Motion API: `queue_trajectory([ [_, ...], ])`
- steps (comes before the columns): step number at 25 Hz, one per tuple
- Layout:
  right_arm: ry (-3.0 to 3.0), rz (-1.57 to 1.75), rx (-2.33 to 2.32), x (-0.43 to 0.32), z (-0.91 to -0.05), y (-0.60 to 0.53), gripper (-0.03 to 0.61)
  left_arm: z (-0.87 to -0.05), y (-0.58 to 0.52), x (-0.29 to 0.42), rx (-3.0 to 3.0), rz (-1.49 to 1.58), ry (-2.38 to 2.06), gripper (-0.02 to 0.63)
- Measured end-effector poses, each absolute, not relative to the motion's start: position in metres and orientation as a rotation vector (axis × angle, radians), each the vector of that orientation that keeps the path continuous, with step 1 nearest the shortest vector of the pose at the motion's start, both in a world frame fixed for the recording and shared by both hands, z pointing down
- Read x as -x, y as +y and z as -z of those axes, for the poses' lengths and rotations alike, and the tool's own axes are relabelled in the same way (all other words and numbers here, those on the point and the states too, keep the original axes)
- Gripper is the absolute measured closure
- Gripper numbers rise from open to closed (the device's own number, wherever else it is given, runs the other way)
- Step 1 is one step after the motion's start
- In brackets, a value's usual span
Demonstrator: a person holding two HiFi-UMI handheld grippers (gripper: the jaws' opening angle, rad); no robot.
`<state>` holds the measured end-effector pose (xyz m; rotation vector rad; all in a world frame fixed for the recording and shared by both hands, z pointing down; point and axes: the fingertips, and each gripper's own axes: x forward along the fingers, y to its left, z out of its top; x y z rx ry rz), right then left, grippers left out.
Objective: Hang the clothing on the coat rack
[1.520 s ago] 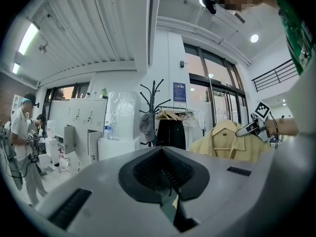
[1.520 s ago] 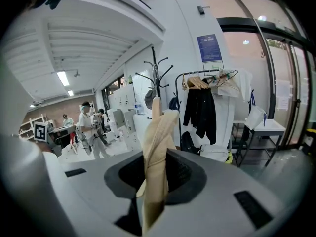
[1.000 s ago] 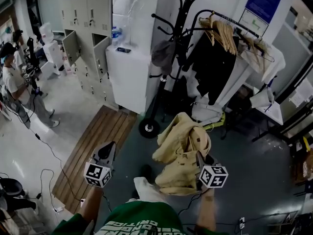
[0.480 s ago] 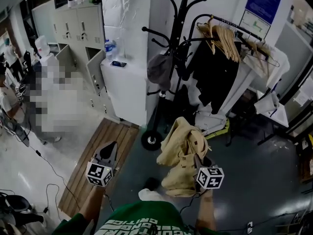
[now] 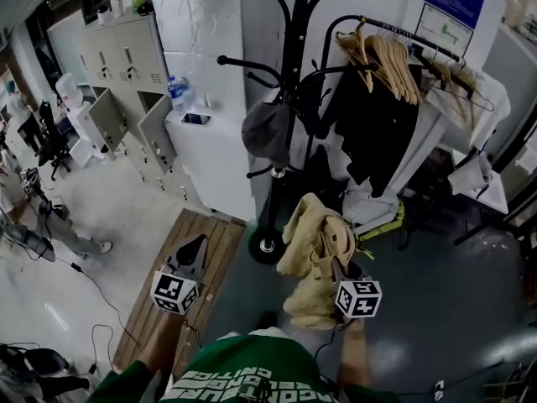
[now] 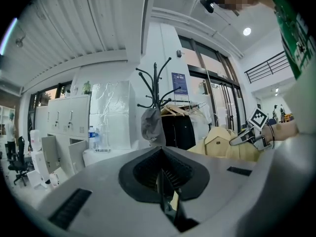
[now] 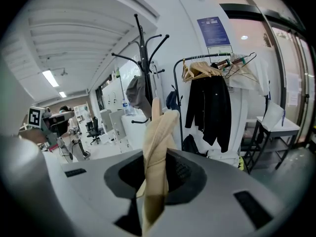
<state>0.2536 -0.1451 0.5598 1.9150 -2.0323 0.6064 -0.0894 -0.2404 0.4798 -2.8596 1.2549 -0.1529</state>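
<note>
The right gripper (image 7: 154,181) pinches a fold of the jacket (image 5: 317,250), bunched at five o'clock from the rack (image 5: 289,74). It looks soft, light and floppy, so the collar seems the best hold. The left gripper (image 6: 165,194) is pressed together, empty.

We see a beige jacket (image 5: 317,254) bunched into a loose bundle, collar and folds showing, hanging clear of the floor. A twisted fold of its cloth (image 7: 155,147) is pinched between the jaws of the right gripper (image 5: 337,269). The coat rack (image 5: 289,82) is black, a single upright pole with curved hooks branching near the top and a round foot on the floor. We find the jacket low beside the pole, on none of its hooks.
</note>
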Motion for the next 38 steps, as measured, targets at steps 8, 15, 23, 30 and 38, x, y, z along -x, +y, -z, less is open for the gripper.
queue_trajectory([
  [8,-2.018,-0.618,-1.917,-0.270,-0.585,-0.195,0.495,-0.484,-0.263,0.062,2.859,0.142,1.240,0.609],
  [15,-2.011,-0.634,-1.906,-0.270,-0.608,-0.230,0.495,-0.491,-0.279,0.053,2.877,0.150,1.232,0.609],
  [23,-1.974,-0.669,-1.921,-0.269,-0.628,-0.263,0.495,-0.503,-0.294,0.046,2.916,0.128,1.217,0.609],
  [30,-1.934,-0.706,-1.930,-0.264,-0.647,-0.288,0.495,-0.511,-0.306,0.047,2.955,0.110,1.199,0.609],
  [38,-1.903,-0.731,-1.906,-0.261,-0.668,-0.329,0.495,-0.515,-0.330,0.054,2.966,0.104,1.210,0.609],
])
